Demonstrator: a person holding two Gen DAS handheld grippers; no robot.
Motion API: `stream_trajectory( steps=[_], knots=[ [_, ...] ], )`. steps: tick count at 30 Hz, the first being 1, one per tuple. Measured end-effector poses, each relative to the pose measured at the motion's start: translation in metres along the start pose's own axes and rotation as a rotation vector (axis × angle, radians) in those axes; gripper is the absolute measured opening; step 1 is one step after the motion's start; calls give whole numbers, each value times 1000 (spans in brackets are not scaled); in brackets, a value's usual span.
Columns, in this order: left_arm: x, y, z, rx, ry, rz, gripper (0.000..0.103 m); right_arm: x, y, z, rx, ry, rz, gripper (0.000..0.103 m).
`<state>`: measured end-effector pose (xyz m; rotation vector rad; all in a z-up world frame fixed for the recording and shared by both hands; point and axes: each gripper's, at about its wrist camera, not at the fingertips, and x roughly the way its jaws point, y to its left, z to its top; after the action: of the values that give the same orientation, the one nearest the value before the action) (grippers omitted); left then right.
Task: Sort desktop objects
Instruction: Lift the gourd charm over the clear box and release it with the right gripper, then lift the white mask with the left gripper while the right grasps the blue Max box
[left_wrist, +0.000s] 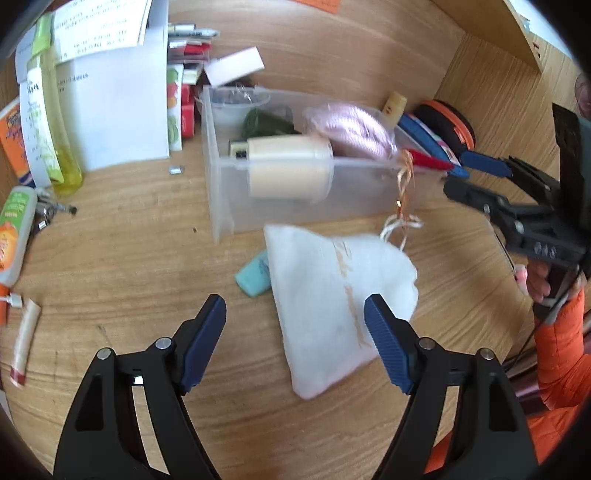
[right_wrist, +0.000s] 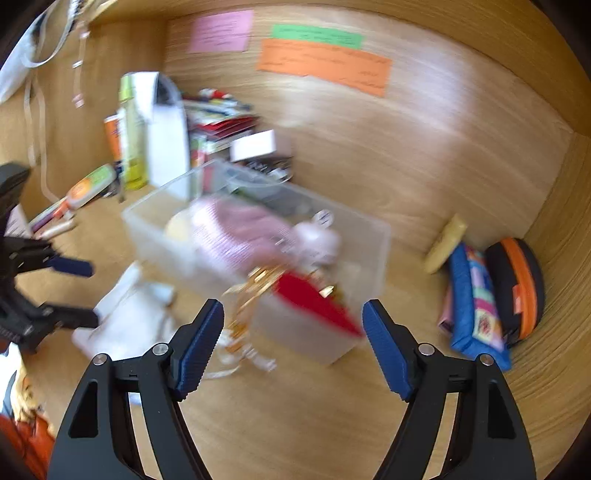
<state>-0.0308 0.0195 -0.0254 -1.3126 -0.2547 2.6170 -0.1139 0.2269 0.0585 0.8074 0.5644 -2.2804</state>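
Left gripper (left_wrist: 295, 321) stands wide open, empty, over the white pouch (left_wrist: 332, 295), which lies on the surface (left_wrist: 129, 266) directly ahead, long axis running away and leftward. Right gripper (right_wrist: 293, 328), likewise open and empty, faces the clear bin (left_wrist: 295, 195), which holds a spool (left_wrist: 290, 168), pink cord (left_wrist: 351, 129) and cup (left_wrist: 236, 105).
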Motion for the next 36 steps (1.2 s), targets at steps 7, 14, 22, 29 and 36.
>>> stream_trajectory(
  steps=[7,14,22,29,36],
  knots=[
    [12,-15,-7,23,54,-19,83,20,25,-28,-46,66,14,74],
    [32,-33,-1,67,95,-20,89,45,29,-27,-38,136,102,73],
    [48,-49,2,98,122,18,93,51,32,-11,-17,175,269,73],
    [49,-42,5,71,59,57,80,36,44,0,-53,153,294,71],
    [33,-11,9,-27,24,6,48,-5,10,-4,27,70,262,72]
  ],
)
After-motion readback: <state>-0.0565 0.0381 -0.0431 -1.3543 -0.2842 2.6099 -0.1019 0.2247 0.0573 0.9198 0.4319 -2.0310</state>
